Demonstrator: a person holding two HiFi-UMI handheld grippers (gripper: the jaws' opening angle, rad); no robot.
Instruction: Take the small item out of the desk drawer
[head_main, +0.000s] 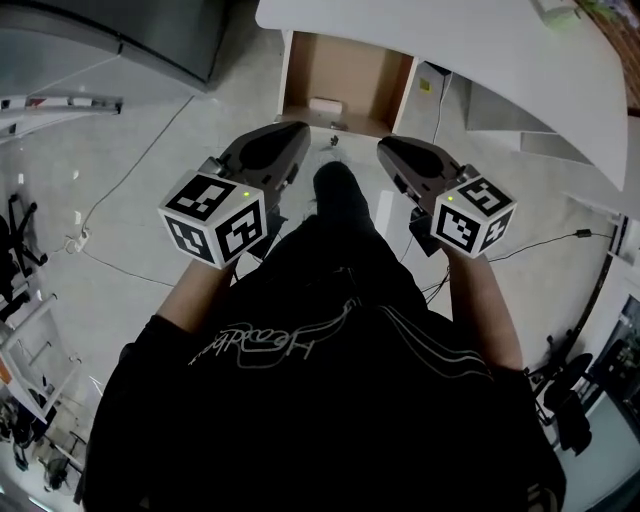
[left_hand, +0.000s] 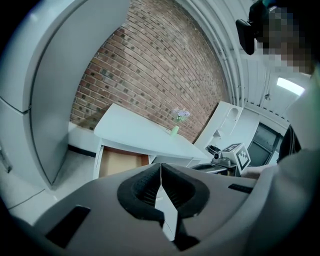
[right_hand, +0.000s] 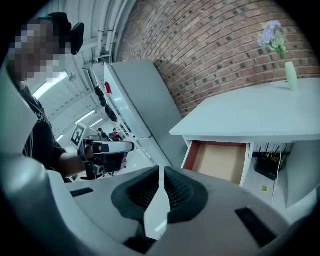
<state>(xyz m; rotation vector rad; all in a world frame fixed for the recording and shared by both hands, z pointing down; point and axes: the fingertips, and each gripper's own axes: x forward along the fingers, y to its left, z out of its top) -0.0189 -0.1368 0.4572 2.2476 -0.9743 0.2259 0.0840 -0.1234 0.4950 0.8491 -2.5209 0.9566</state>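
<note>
The left claw (left_hand: 160, 168) is closed; in the left gripper view its two dark pads (left_hand: 142, 190) meet along a thin line with nothing between them. The right claw (right_hand: 161, 171) is likewise closed and empty; its pads (right_hand: 177, 192) meet at the tips. In the head view both claws are held side by side in front of the person's black shirt (head_main: 320, 380), left claw at left and right claw at right; both point toward the far desk drawer (head_main: 345, 75) and stand apart from it.

The desk drawer is pulled open below the near edge of the white tabletop (head_main: 450, 40); its interior is brown. The small item (head_main: 325, 105), a pale block, lies on the drawer floor against the near wall, left of the drawer's middle; neither claw touches it. The item is visible in the head view only; in both gripper views the drawer interior shows, but the item cannot be made out.

A green vase (right_hand: 290, 76) with pale purple flowers stands upright on the tabletop, toward its far edge; a brick wall (right_hand: 225, 45) rises behind it. A tall grey cabinet (right_hand: 142, 100) stands to the left of the desk. A thin cable (head_main: 130, 170) runs across the light floor (head_main: 130, 120) at left; further cables lie at right below the tabletop.
</note>
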